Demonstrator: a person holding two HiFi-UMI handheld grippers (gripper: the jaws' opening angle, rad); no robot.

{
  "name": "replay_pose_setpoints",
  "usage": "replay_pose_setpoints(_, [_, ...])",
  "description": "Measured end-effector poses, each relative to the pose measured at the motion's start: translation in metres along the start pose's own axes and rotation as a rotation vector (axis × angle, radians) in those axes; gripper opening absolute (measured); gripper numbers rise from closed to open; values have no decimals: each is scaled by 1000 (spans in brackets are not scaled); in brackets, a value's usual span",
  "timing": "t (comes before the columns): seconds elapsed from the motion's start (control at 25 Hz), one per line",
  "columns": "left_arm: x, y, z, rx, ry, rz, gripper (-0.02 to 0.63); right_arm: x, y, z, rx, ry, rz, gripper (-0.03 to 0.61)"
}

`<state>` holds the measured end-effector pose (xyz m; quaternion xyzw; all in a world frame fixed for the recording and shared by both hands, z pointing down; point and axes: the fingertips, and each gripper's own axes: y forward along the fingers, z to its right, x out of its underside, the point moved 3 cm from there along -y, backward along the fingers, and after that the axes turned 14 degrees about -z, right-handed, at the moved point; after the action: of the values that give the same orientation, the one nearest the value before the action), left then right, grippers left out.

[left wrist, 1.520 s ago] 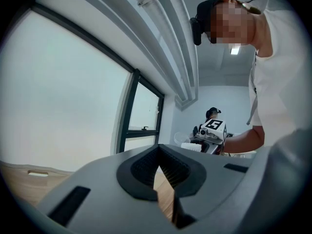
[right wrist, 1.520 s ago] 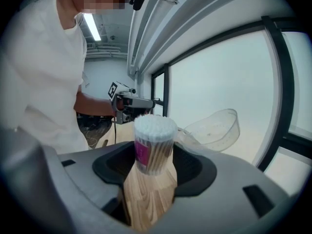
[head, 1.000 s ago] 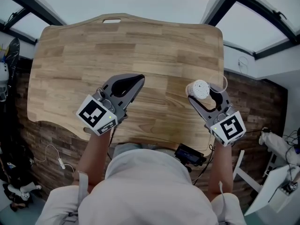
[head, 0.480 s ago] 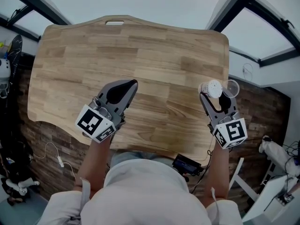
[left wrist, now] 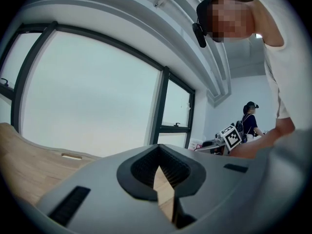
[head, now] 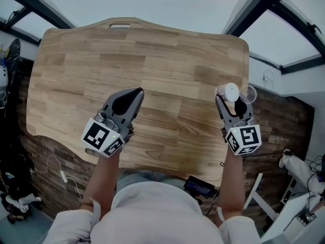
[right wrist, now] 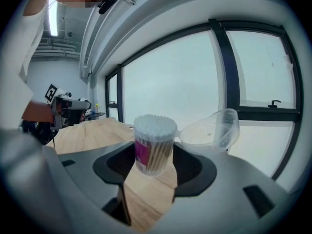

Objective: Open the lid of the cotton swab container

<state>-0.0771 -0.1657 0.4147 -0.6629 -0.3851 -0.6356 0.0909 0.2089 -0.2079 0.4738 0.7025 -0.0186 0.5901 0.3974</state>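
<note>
The cotton swab container (right wrist: 153,143) is a clear tub packed with white-tipped swabs and has a pink label. Its clear lid (right wrist: 214,129) is flipped open and hangs to the right. My right gripper (right wrist: 153,155) is shut on the tub, which sits in the hollow between the dark pads. In the head view the container (head: 231,91) and its lid (head: 250,93) are at the right edge of the wooden table (head: 152,55), at the tip of my right gripper (head: 229,98). My left gripper (head: 134,93) (left wrist: 159,152) is shut and empty over the middle of the table.
The table has a handle cut-out (head: 120,26) at its far edge. A person stands by equipment in the background (left wrist: 249,121). A small black device (head: 199,186) hangs below the table's near edge. Brick-pattern floor surrounds the table.
My right gripper has carried the container rightward to the table's right edge. My left gripper has drawn back a little to the left, still shut.
</note>
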Motion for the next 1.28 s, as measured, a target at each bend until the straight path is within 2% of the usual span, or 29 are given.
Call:
replay_pose_setpoints(0.44, [17, 18, -18, -87, -34, -26, 12, 34, 40, 11, 39, 20, -52, 255])
replay_pose_setpoints(0.8, [27, 21, -21, -99, -42, -49, 12, 73, 76, 29, 62, 58, -126, 255])
replay_pose_setpoints(1.28, [41, 29, -25, -107, -56, -74, 12, 100, 106, 27, 60, 13, -250, 255])
